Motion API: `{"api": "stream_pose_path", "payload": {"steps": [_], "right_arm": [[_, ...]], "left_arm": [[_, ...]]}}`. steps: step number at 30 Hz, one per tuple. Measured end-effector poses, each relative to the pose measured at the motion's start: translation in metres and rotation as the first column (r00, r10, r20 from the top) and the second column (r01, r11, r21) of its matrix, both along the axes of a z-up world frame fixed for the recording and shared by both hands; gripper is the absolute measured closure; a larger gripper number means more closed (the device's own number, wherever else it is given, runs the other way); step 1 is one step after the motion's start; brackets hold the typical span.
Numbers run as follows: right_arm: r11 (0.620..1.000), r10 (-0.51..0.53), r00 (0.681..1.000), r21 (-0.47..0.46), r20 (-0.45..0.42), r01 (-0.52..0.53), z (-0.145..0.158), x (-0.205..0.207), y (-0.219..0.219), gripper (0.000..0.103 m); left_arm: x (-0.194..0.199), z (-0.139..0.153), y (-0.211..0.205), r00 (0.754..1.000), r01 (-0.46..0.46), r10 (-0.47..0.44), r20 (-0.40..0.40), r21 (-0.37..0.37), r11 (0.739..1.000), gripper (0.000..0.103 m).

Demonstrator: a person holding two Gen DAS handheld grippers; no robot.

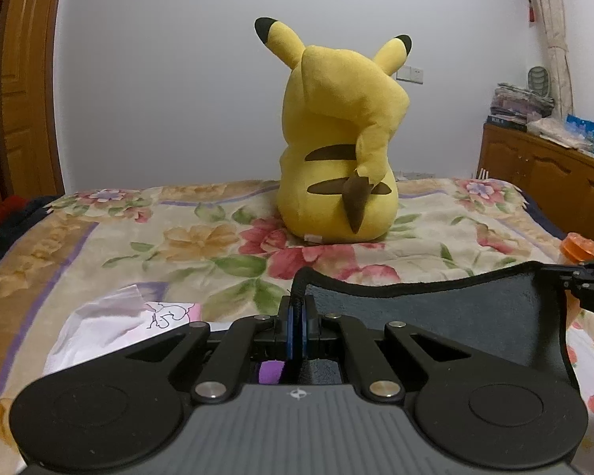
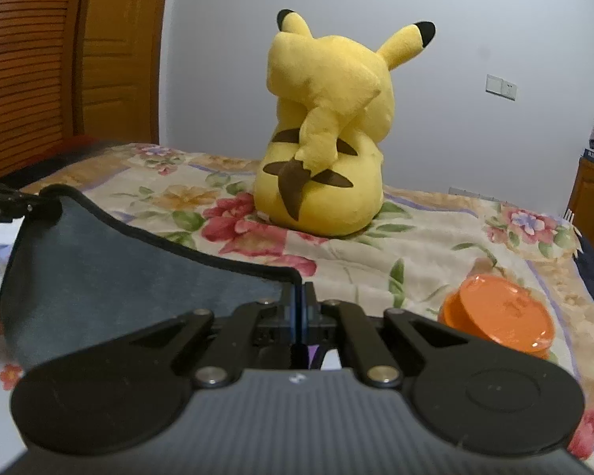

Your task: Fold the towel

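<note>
The towel (image 1: pixel 435 316), grey with a black stitched hem, hangs stretched between the two grippers above the near part of the bed (image 1: pixel 99 237), its top edge sagging in a shallow curve from one pinched corner to the other. The left gripper (image 1: pixel 297 308) has its jaws drawn together on the towel's left corner, the hem standing up between the blue pads (image 1: pixel 291 340). The right gripper (image 2: pixel 300 304) is likewise clamped narrow on the opposite corner, with the black hem running into the slit between its fingers; in the left wrist view its black tip shows at the far right, touching the towel's other end. One towel is in sight, and two grippers hold it. On the floral blanket (image 2: pixel 415 245) that covers the bed, one yellow plush toy (image 1: pixel 336 150) sits upright toward the far edge, its back and brown-tipped tail turned to the cameras. One orange lidded container (image 2: pixel 495 316) lies tilted near the right side of the bed, just beyond the right gripper; its lid is on, so its contents cannot be told. One crumpled white plastic bag (image 1: pixel 99 324) with a pink printed sheet lies near the left gripper. A wooden cabinet (image 1: pixel 554 174) stacked with folded things stands beside the bed's right edge.
</note>
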State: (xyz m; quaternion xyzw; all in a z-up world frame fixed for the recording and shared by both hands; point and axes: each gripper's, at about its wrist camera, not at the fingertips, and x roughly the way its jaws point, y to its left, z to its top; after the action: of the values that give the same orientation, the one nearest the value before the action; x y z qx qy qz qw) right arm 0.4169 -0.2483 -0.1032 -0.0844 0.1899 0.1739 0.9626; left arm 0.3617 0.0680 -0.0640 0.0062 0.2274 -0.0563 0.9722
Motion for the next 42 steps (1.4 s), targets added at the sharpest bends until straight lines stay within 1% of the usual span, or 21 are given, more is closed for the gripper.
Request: {"api": "stream_pose_path", "payload": {"steps": [4,6,10,11,13,15,19,20,23,24,25,28,29,30,33,34,35,36,37,38,42], "right_arm": [[1.0,-0.017,1.0,0.006,-0.005,0.017,-0.012,0.008,0.0,0.1],[1.0,-0.025,1.0,0.011,-0.014,0.025,-0.018,0.015,0.001,0.1],[1.0,-0.021,0.998,-0.006,-0.062,0.021,-0.031,0.031,0.005,0.1],[1.0,-0.019,0.998,-0.017,-0.064,0.018,-0.034,0.033,0.007,0.1],[1.0,-0.016,0.997,-0.026,-0.071,0.014,-0.04,0.036,0.008,0.1],[1.0,-0.02,0.997,-0.018,-0.079,0.018,-0.045,0.038,0.006,0.1],[1.0,-0.029,0.995,-0.001,-0.096,0.029,-0.054,0.04,0.004,0.099],[1.0,-0.031,0.994,-0.001,-0.102,0.031,-0.056,0.04,0.003,0.099],[0.999,-0.037,0.992,0.005,-0.121,0.038,-0.059,0.042,0.003,0.099],[0.999,-0.043,0.991,-0.001,-0.124,0.043,-0.059,0.042,0.003,0.099],[0.999,-0.047,0.991,-0.006,-0.127,0.047,-0.059,0.042,0.003,0.099],[0.999,-0.049,0.99,-0.007,-0.136,0.049,-0.058,0.041,0.003,0.096],[0.999,-0.049,0.989,-0.007,-0.137,0.048,-0.058,0.04,0.003,0.092],[0.999,-0.048,0.989,-0.007,-0.14,0.048,-0.057,0.038,0.002,0.089],[0.998,-0.057,0.987,-0.012,-0.151,0.056,-0.056,0.034,0.001,0.088],[0.998,-0.06,0.986,-0.016,-0.155,0.059,-0.055,0.032,0.0,0.087],[0.998,-0.063,0.986,-0.018,-0.156,0.061,-0.054,0.029,-0.001,0.079],[0.998,-0.066,0.985,-0.014,-0.157,0.064,-0.052,0.025,-0.002,0.063],[0.998,-0.067,0.985,-0.006,-0.156,0.067,-0.05,0.021,-0.003,0.058],[0.998,-0.065,0.986,0.002,-0.156,0.066,-0.048,0.016,-0.005,0.056],[0.998,-0.058,0.984,0.009,-0.168,0.061,-0.039,-0.003,-0.008,0.056]], "left_arm": [[0.013,-0.013,-0.001,1.0,-0.001,0.001,-0.011,0.033,0.999,0.096],[0.02,-0.021,-0.001,1.0,-0.001,0.002,-0.024,0.038,0.999,0.096],[0.03,-0.035,0.0,0.999,-0.007,0.008,-0.047,0.033,0.999,0.096],[0.031,-0.038,0.0,0.999,-0.009,0.01,-0.053,0.026,1.0,0.096],[0.033,-0.044,-0.002,0.998,-0.001,0.003,-0.062,0.037,0.999,0.096],[0.035,-0.05,-0.003,0.998,0.0,0.004,-0.068,0.051,0.999,0.096],[0.039,-0.058,-0.002,0.996,-0.004,0.007,-0.087,0.042,0.999,0.095],[0.039,-0.059,-0.003,0.995,0.0,0.005,-0.097,0.045,0.999,0.093],[0.04,-0.061,-0.005,0.993,0.011,-0.005,-0.114,0.046,0.999,0.092],[0.039,-0.061,-0.005,0.993,0.012,-0.006,-0.116,0.049,0.999,0.091],[0.039,-0.061,-0.006,0.993,0.014,-0.008,-0.117,0.049,0.999,0.087],[0.035,-0.059,-0.006,0.993,0.016,-0.011,-0.115,0.044,0.999,0.069],[0.032,-0.058,-0.007,0.993,0.016,-0.011,-0.114,0.044,0.999,0.065],[0.03,-0.058,-0.008,0.993,0.019,-0.013,-0.114,0.045,0.999,0.064],[0.023,-0.056,-0.009,0.992,0.024,-0.018,-0.122,0.047,0.999,0.058],[0.02,-0.055,-0.01,0.992,0.024,-0.018,-0.123,0.044,0.999,0.055],[0.017,-0.053,-0.01,0.992,0.023,-0.018,-0.124,0.039,0.999,0.052],[0.014,-0.051,-0.011,0.992,0.025,-0.021,-0.128,0.034,0.999,0.052],[0.011,-0.05,-0.012,0.991,0.029,-0.025,-0.134,0.029,0.999,0.052],[0.007,-0.047,-0.013,0.99,0.034,-0.03,-0.14,0.027,0.999,0.052],[-0.012,-0.037,-0.018,0.988,0.054,-0.05,-0.146,0.021,0.998,0.049]]}}
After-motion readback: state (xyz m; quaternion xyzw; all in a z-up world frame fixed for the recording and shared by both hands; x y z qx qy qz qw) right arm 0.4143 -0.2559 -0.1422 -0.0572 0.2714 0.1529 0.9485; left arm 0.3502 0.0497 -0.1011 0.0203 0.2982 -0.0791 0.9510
